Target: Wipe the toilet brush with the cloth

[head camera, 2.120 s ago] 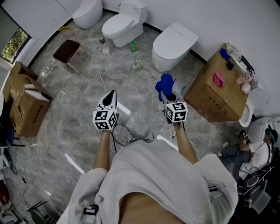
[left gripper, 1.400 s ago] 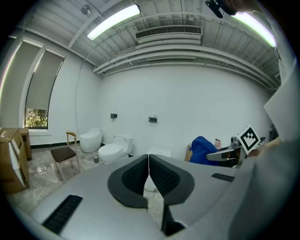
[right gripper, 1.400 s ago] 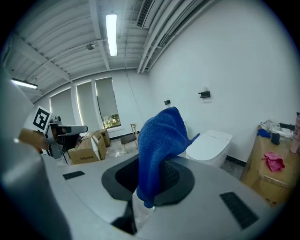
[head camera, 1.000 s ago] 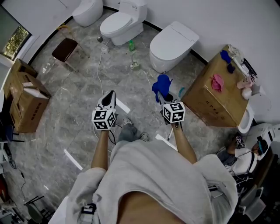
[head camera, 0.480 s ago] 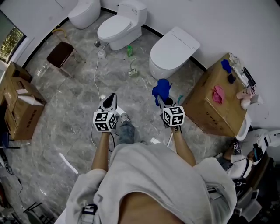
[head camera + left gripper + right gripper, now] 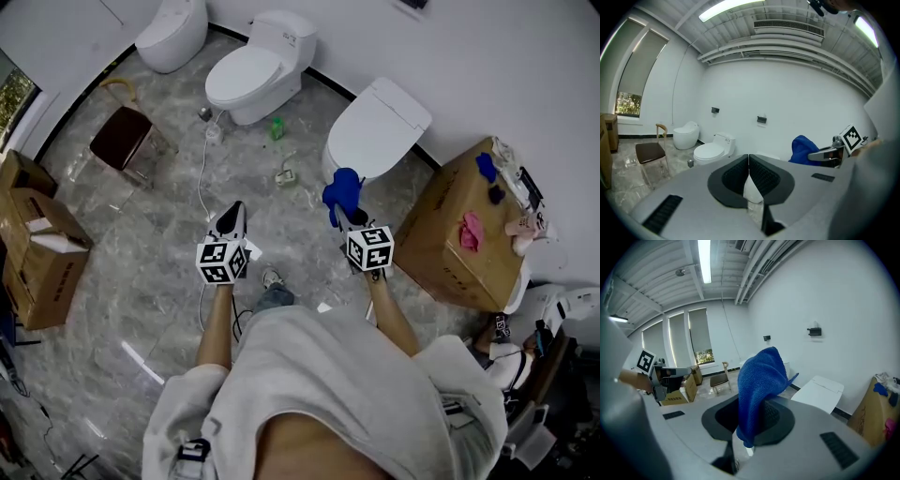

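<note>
My right gripper [image 6: 344, 214] is shut on a blue cloth [image 6: 341, 191], which stands up out of the jaws and droops over them [image 6: 759, 385]. My left gripper [image 6: 233, 211] is shut with nothing in it; its black pads [image 6: 759, 176] meet in the left gripper view. Both are held at waist height above the marble floor, side by side and pointing at the toilets. A small pale object [image 6: 286, 174] lies on the floor beside the closed-lid toilet [image 6: 380, 120]; I cannot tell whether it is the toilet brush.
Two more white toilets [image 6: 251, 67] [image 6: 169, 34] stand along the far wall, with a green bottle [image 6: 277, 128] and a white cable [image 6: 202, 159] on the floor. A chair [image 6: 120, 138] is at the left, cardboard boxes [image 6: 37, 253] further left, and a big carton [image 6: 464, 230] with small items at the right.
The person has stepped forward, so the toilets and the carton are nearer. Both grippers keep the same pose, and the cloth stays in the right one.
</note>
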### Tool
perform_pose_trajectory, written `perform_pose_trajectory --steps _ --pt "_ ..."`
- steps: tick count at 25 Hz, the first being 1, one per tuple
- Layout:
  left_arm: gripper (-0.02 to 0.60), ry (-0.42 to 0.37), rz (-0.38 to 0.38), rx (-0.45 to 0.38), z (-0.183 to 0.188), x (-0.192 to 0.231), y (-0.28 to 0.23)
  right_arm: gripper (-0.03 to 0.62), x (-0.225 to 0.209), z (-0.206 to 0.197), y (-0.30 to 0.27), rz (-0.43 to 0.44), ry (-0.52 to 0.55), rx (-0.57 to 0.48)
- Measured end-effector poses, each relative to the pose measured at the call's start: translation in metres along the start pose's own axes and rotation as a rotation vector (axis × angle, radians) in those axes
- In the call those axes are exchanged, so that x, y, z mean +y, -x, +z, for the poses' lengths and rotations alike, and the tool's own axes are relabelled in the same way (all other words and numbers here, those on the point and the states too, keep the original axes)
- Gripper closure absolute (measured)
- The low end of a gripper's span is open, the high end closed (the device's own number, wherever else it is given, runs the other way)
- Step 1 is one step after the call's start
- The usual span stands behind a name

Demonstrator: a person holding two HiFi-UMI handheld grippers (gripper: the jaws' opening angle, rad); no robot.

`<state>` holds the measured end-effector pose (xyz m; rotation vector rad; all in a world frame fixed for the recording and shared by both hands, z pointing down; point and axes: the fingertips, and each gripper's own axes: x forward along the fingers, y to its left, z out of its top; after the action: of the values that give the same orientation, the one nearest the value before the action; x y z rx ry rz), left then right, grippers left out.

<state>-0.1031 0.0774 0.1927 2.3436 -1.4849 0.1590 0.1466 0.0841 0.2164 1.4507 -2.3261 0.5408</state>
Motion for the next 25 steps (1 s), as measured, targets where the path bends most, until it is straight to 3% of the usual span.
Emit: perform_pose_trajectory --steps 10,18,25 --pt "0.561 -0.011 -0.047 0.057 0.008 0.064 -0.063 0.526 0.000 0.021 -0.079 -0.042 -0.051 0.024" --pt "0.561 -0.015 -0.082 0.080 0.013 0.075 -0.108 0.526 -0.012 0.020 -0.110 -0.043 -0.059 0.060" --pt "0.561 0.014 -0.068 0.150 -0.013 0.083 -0.134 0.526 -0.032 0.004 -0.150 -0.029 -0.094 0.118"
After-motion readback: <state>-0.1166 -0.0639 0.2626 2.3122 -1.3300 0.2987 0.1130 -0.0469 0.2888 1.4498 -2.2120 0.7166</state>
